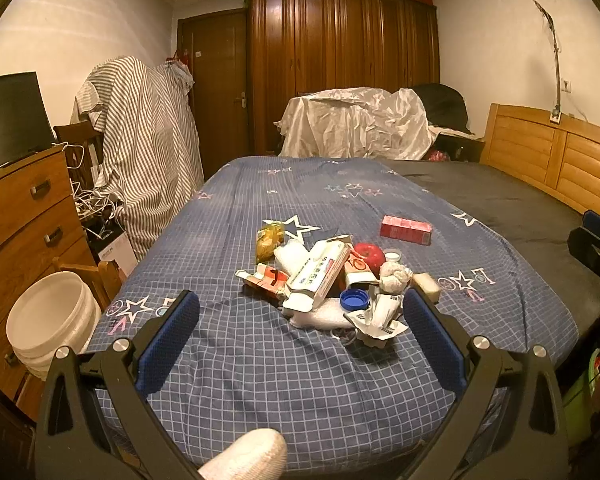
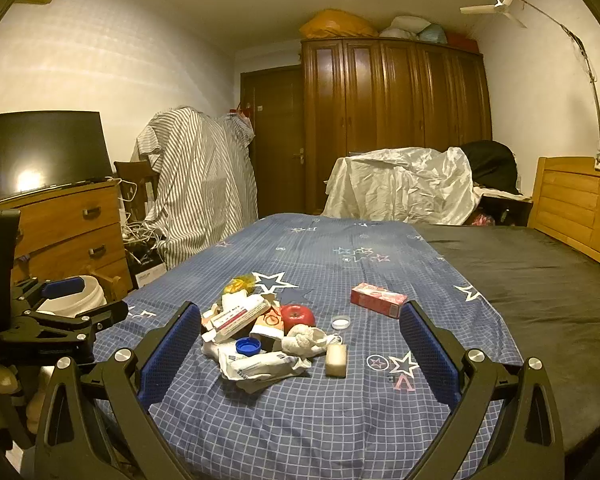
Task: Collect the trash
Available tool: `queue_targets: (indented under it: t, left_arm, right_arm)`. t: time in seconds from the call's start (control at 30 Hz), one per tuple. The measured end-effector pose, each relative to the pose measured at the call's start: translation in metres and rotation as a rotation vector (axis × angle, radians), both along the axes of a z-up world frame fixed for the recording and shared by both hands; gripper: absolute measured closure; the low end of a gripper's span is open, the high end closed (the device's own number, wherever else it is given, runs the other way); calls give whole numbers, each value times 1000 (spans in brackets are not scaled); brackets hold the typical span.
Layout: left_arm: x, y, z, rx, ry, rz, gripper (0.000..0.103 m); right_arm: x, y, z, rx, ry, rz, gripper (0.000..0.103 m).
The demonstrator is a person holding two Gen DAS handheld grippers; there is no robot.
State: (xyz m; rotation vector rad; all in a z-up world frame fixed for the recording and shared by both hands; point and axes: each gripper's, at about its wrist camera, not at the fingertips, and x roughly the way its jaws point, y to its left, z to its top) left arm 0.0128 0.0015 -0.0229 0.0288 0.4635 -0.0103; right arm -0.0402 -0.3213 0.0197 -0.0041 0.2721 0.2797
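- While both my left gripper (image 1: 300,328) and right gripper (image 2: 296,340) hang spread and empty, nothing looks collected.
- Whole trash pile (image 1: 328,276) lies near me on the bed (image 1: 260,380); white bucket (image 1: 48,316) waits left.

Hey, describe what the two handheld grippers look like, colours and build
Both match: the left gripper and right gripper have black angular plastic frames with triangular cutouts, silver round bolt heads at the joints, and two long fingers faced with textured blue pads. No cables or lettering are visible on them.
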Motion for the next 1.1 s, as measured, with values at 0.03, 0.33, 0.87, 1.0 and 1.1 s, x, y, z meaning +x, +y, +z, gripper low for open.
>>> queue_targets:
  t: [0.03,0.33,0.87,1.0,1.1]
  left_arm:
    - [0,0,1,0,2,0,5]
    - [3,-1,2,4,11,-1,5]
    - [5,1,1,4,15,-5,5]
    - [6,1,0,3,18,-6,5]
    - [6,1,-1,1,23,-6,5]
  right_arm:
    - [0,0,0,0,1,0,4]
    - [5,3,-1,-1,11,7,4]
    - [8,3,-5,-2,12,18,4]
    - [9,3,-5,-4,14,22,4]
    - [10,3,-6,-3,17,24,4]
